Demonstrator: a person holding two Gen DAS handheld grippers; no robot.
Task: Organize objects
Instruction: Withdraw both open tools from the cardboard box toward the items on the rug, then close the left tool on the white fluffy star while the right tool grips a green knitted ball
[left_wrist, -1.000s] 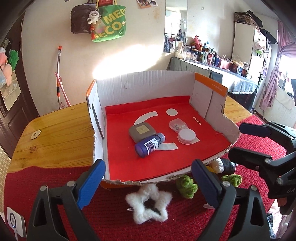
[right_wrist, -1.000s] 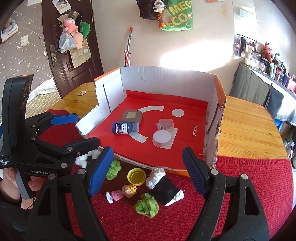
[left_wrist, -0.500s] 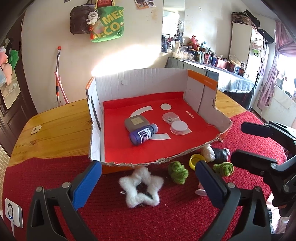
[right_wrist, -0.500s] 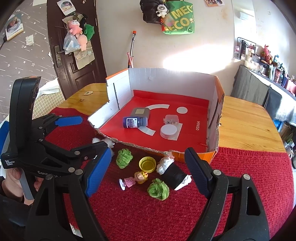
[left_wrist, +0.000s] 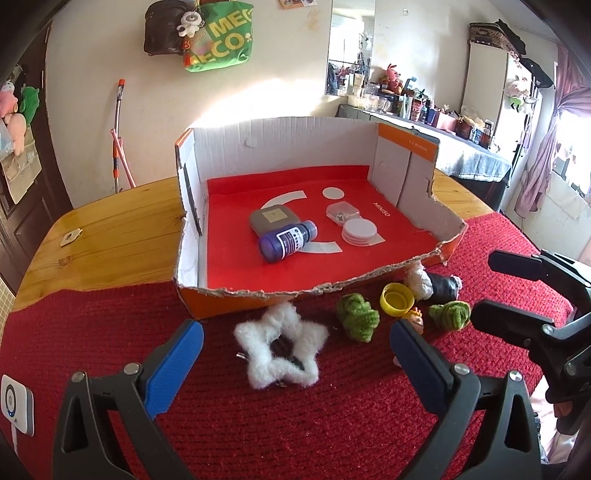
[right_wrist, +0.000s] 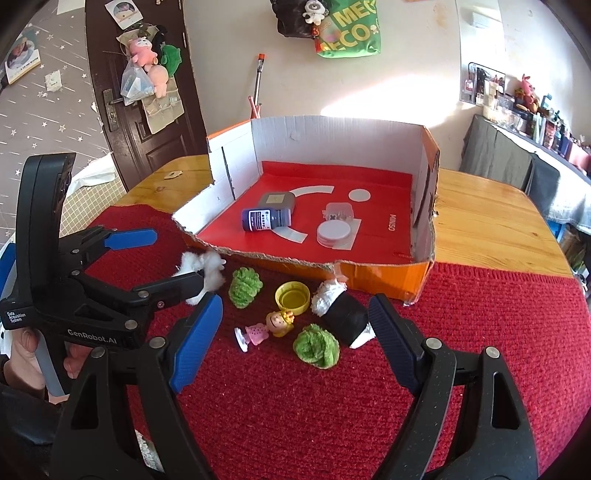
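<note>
Both grippers' fingers spread and empty, left gripper (left_wrist: 295, 354) over white fluffy star (left_wrist: 281, 345), right gripper (right_wrist: 295, 325) above doll figure (right_wrist: 266, 326).

Left gripper (left_wrist: 295, 354): matte black plastic scissor-style frame, two long arms ending in ribbed blue rubber fingers (left_wrist: 177, 365), near-right pad darker navy. Round silver screws at the arm pivots. In the right wrist view the same tool shows a tall black upright handle block, white lettering "GenRobot.AI" and a small "Data Acquisition System" label.

Right gripper (right_wrist: 295, 336): same build, black arms, silver rivets, left finger (right_wrist: 195, 343) bright blue and ribbed, right one dark navy.

Person's hand (right_wrist: 26, 358) only partly visible at the far-left edge, beside a pale grey trigger lever; sleeve cannot be made out.
</note>
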